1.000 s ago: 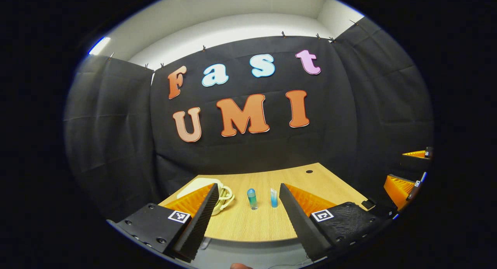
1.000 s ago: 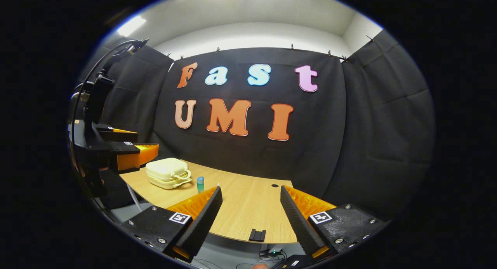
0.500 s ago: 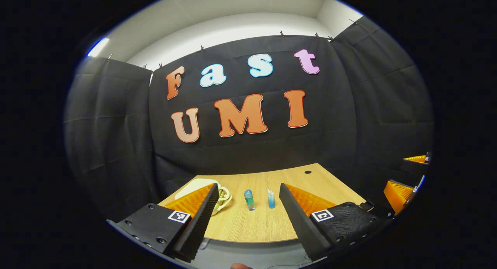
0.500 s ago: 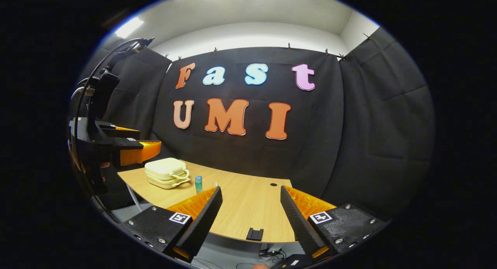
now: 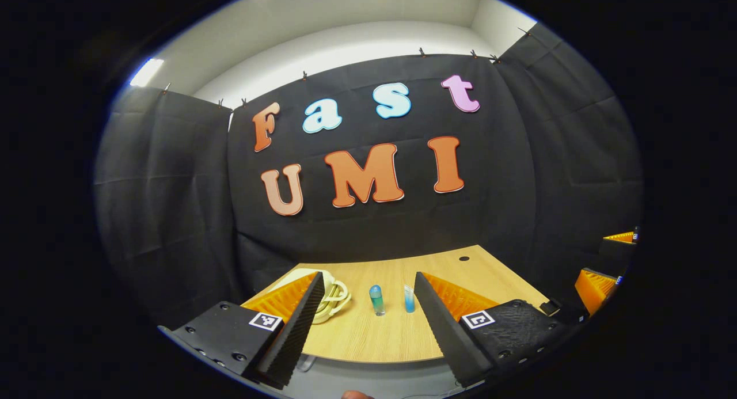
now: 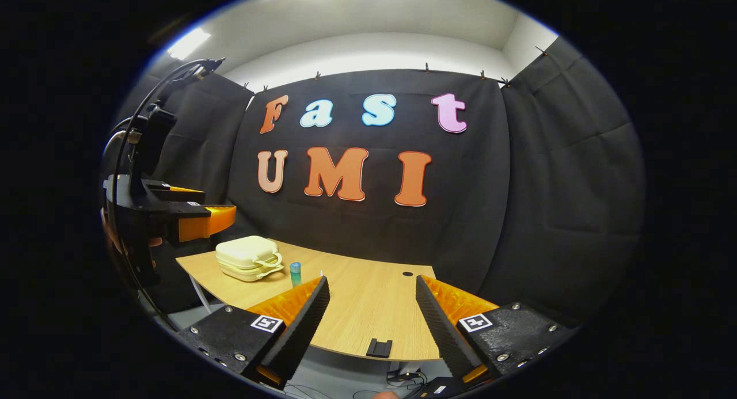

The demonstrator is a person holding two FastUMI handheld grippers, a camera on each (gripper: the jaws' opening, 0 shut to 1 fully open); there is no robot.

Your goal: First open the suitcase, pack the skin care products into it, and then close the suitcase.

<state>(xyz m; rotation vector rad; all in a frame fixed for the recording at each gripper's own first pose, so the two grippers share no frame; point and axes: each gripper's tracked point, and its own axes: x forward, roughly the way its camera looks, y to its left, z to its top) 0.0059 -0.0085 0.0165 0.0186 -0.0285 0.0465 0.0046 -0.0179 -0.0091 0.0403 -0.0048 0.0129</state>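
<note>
A cream suitcase lies shut and flat at the left end of the wooden table. In the left gripper view the suitcase is partly hidden behind my left finger. Right of it stand a small teal bottle and a blue tube, both upright; the bottle also appears in the right gripper view. My left gripper hovers open in front of the table, holding nothing. My right gripper is open too, off the table's front edge. Each sees the other: left gripper, right gripper.
A black clip sits on the table's front edge and a round cable hole lies near the back. Cables lie on the floor below. The black cloth wall closes in behind and beside the table.
Both views have drifted only slightly; the left gripper view has turned a little. The suitcase, bottle and tube have not moved, and both grippers stay open.
</note>
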